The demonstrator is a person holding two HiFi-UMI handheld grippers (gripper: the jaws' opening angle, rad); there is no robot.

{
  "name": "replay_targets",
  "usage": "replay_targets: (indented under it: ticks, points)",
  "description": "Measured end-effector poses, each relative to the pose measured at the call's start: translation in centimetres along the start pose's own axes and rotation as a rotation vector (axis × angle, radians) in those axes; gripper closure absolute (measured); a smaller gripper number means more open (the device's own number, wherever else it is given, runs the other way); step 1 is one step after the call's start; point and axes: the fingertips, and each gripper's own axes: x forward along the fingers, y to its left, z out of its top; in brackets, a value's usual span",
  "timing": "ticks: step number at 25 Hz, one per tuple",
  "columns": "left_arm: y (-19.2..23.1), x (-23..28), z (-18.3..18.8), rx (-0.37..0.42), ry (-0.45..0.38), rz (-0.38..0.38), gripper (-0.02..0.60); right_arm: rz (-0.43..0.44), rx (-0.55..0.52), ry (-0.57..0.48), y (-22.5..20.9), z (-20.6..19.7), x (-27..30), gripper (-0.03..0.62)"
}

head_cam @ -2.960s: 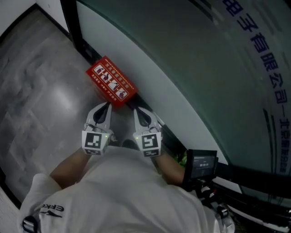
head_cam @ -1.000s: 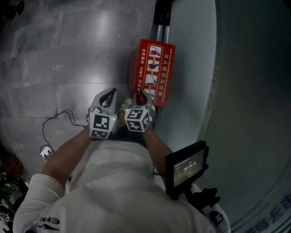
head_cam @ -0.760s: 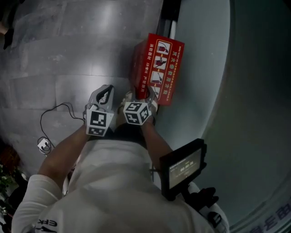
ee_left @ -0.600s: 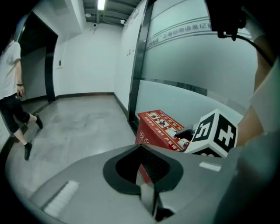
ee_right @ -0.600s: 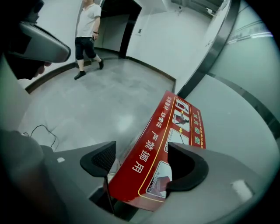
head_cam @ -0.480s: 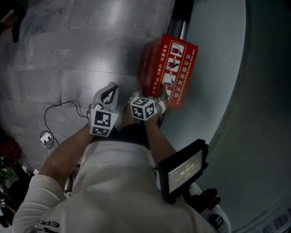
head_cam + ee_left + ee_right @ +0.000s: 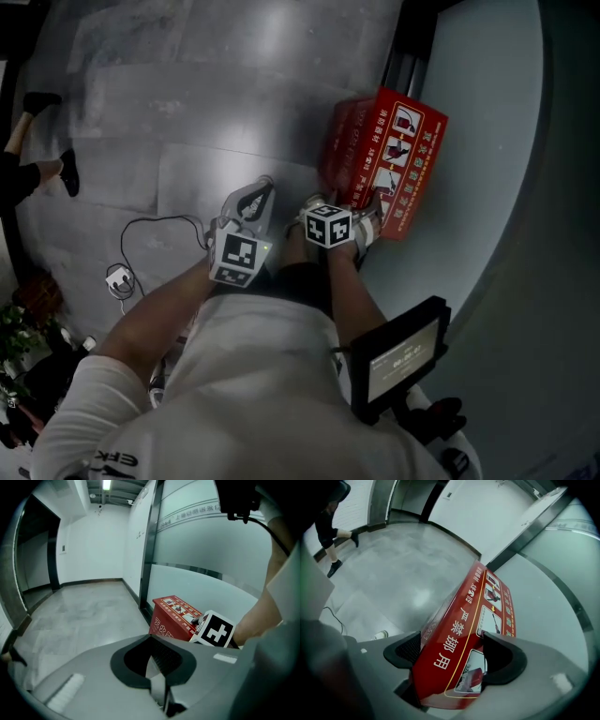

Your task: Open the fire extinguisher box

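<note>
Jaws gaping, my right gripper is straddling the fire extinguisher box's edge. My left gripper, jaws closed and empty, is hovering alongside.

Setting: office-building corridor. Evidence: grey tiled floor, frosted glass partition in dark frames, ceiling strip light, red fire extinguisher box at the partition's foot.
</note>
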Motion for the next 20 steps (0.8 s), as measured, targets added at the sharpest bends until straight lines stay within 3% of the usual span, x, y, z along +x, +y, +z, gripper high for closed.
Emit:
replay_targets:
  ticks: [9, 20]
  points:
    - [-0.4, 0.0, 1.1, 0.023, -0.026, -0.018, 0.578, 0.006, 0.018, -0.018, -0.1, 0.6, -1.4, 0.212]
    - [-1.0, 1.4, 1.5, 0.042, -0.060, -0.065, 0.578, 0.021, -0.002, -0.082, 0.2, 1.5, -4.1, 0.316]
